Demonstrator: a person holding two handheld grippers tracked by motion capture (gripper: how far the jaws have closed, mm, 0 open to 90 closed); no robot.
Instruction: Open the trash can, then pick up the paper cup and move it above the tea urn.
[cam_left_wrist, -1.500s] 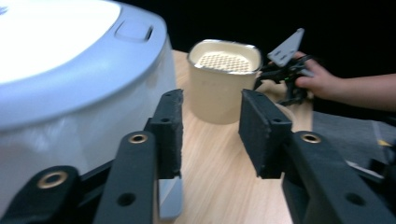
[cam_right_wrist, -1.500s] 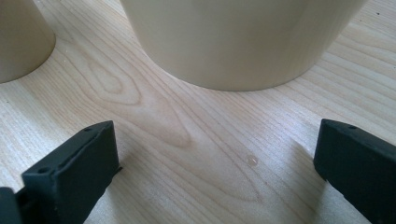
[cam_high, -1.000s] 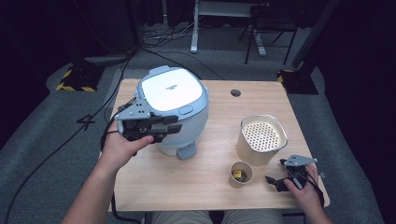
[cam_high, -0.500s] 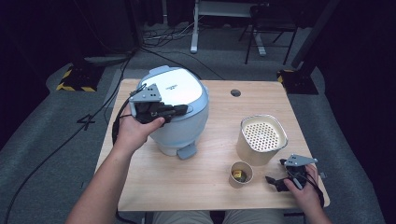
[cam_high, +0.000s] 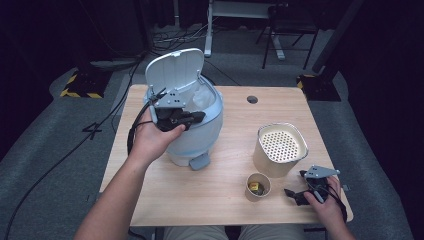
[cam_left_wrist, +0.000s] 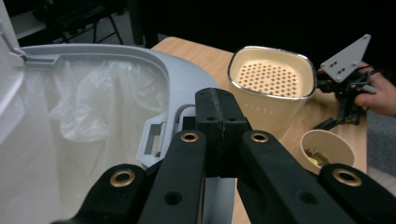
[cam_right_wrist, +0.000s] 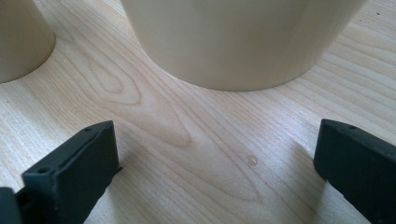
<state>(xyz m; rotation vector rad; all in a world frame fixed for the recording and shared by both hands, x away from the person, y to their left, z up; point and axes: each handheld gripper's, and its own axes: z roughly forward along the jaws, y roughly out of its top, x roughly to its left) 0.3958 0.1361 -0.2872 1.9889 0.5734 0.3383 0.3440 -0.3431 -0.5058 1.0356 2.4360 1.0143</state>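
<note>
A pale blue lidded bin (cam_high: 200, 137) stands on the left of the wooden table (cam_high: 220, 200), its lid (cam_high: 175, 70) raised upright at the back. Inside shows a clear liner bag (cam_left_wrist: 93, 102). My left gripper (cam_high: 199, 118) hovers over the bin's front rim (cam_left_wrist: 187, 79); its jaws are shut, with nothing between them (cam_left_wrist: 220, 116). At the table's front right my right gripper (cam_high: 295, 195) rests low and open, with bare wood between its jaws (cam_right_wrist: 215, 168). It faces a cream perforated container (cam_high: 280, 147) and a small paper cup (cam_high: 258, 186).
The paper cup (cam_left_wrist: 327, 149) holds something small and yellowish. A cable hole (cam_high: 252, 99) sits near the table's far edge. Cables, a chair base and a yellow-black striped block (cam_high: 80, 87) lie on the grey floor around the table.
The bin's lid has swung from closed to standing open. My left gripper moved from the bin's left front up over its top and front rim. The right gripper stayed put.
</note>
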